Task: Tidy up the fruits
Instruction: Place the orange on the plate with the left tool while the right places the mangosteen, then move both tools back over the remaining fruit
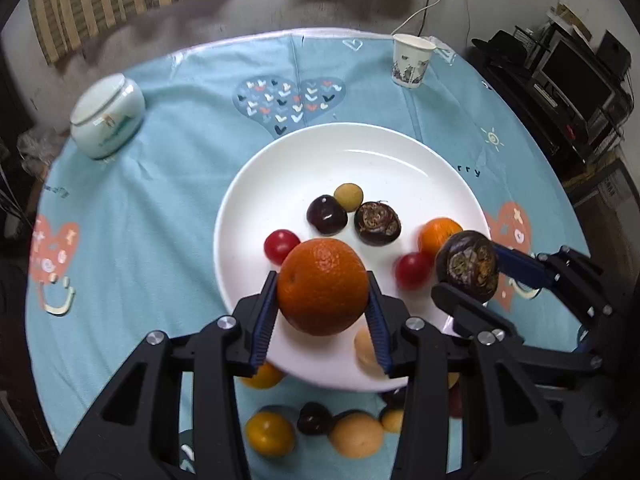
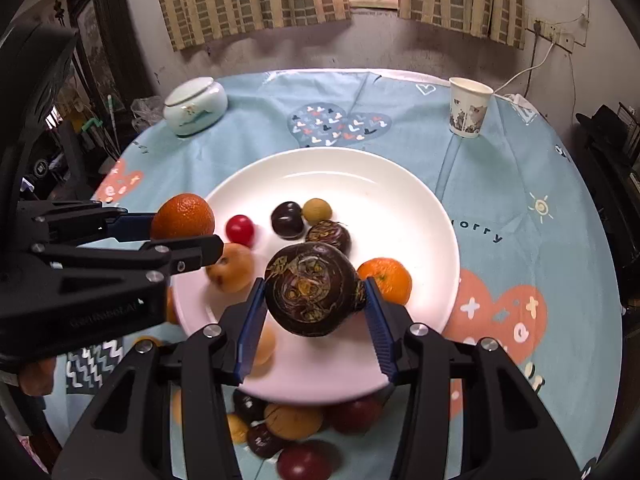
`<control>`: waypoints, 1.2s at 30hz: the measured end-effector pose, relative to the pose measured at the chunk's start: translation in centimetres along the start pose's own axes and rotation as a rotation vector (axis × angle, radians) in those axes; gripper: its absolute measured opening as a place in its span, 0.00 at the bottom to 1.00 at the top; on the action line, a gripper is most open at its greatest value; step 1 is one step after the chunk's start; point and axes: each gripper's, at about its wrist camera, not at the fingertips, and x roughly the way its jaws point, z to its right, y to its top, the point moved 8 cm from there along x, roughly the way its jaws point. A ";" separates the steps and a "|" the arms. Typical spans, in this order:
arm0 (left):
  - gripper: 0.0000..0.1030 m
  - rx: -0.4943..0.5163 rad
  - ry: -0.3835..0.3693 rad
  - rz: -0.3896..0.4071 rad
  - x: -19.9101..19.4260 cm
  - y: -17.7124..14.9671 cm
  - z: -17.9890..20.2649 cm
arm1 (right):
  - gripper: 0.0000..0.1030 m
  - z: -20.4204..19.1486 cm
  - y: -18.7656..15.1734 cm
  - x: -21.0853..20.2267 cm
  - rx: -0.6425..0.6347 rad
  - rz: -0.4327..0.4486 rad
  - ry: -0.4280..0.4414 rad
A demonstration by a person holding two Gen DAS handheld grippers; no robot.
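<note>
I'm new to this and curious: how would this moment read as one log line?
left gripper: shut on orange | right gripper: shut on dark water chestnut | both over white plate | loose fruit near plate's front edge

A round worktop [image 2: 500, 184] under a pale blue heart-printed cloth [image 1: 168, 208] bears a white plate [image 1: 400, 152]; a lidded ceramic jar [image 1: 107, 116]; a paper cup [image 1: 411, 60]; loose fruits [image 1: 312, 428] along the near edge.

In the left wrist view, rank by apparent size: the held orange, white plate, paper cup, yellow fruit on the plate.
1. white plate
2. orange, enlarged by nearness to the camera
3. paper cup
4. yellow fruit
</note>
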 end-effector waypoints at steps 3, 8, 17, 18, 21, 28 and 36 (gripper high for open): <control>0.41 -0.006 0.021 -0.026 1.9 1.0 -0.4 | 0.47 0.7 0.8 1.4 -0.002 -0.014 -0.015; 0.55 -0.009 0.016 -0.025 3.1 1.9 -0.4 | 0.56 1.3 1.9 3.4 -0.041 -0.033 -0.033; 0.62 -0.038 0.000 0.050 -0.2 2.9 -2.2 | 0.58 1.9 2.1 0.4 -0.024 0.010 -0.013; 0.62 -0.045 -0.004 0.061 -1.0 2.7 -2.6 | 0.58 1.6 1.8 -0.3 -0.030 0.011 -0.006; 0.64 -0.071 -0.015 0.088 -3.2 1.2 -4.3 | 0.58 0.0 -0.5 -2.6 -0.027 -0.009 0.046; 0.66 -0.153 -0.007 0.058 -5.5 -6.0 -8.7 | 0.58 -7.8 -9.5 -3.5 -0.155 -0.123 0.142; 0.66 -0.213 -0.007 -0.012 -5.7 -12.8 -10.4 | 0.58 -11.7 -11.2 0.4 -0.253 -0.228 0.096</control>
